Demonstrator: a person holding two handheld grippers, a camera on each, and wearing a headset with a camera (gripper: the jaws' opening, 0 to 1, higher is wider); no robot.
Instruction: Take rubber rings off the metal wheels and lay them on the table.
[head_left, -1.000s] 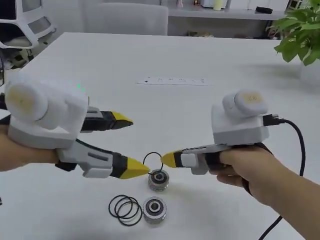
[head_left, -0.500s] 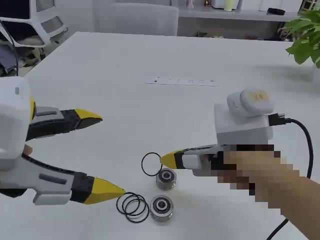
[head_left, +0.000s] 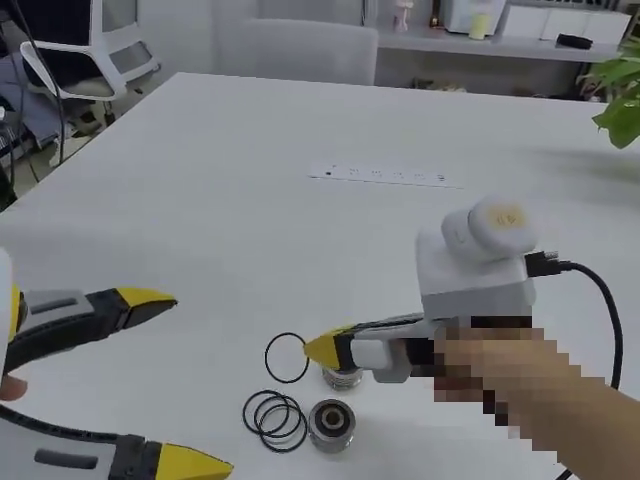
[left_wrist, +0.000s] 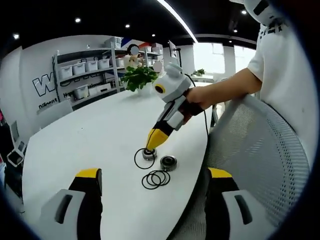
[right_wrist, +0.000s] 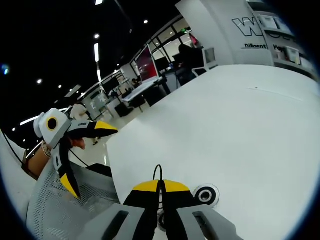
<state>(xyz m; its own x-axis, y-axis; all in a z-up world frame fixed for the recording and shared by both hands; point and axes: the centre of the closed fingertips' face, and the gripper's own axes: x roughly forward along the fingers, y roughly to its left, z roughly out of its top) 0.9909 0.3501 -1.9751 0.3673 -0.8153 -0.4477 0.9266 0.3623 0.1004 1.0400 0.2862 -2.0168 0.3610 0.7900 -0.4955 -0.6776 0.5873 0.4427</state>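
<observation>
Three, perhaps, loose rings (head_left: 275, 420) beside wheel (head_left: 331, 422); right claw (head_left: 312, 349) pinching ring (head_left: 267, 358), left claw (head_left: 192, 382) agape.

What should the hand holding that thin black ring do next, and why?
Probably lower the right gripper toward the white table beside the heap of black rubber rings and open its jaws. Its jaws are shut on a thin black rubber ring that looks clear of the small metal wheel, so it only needs laying down.
</observation>
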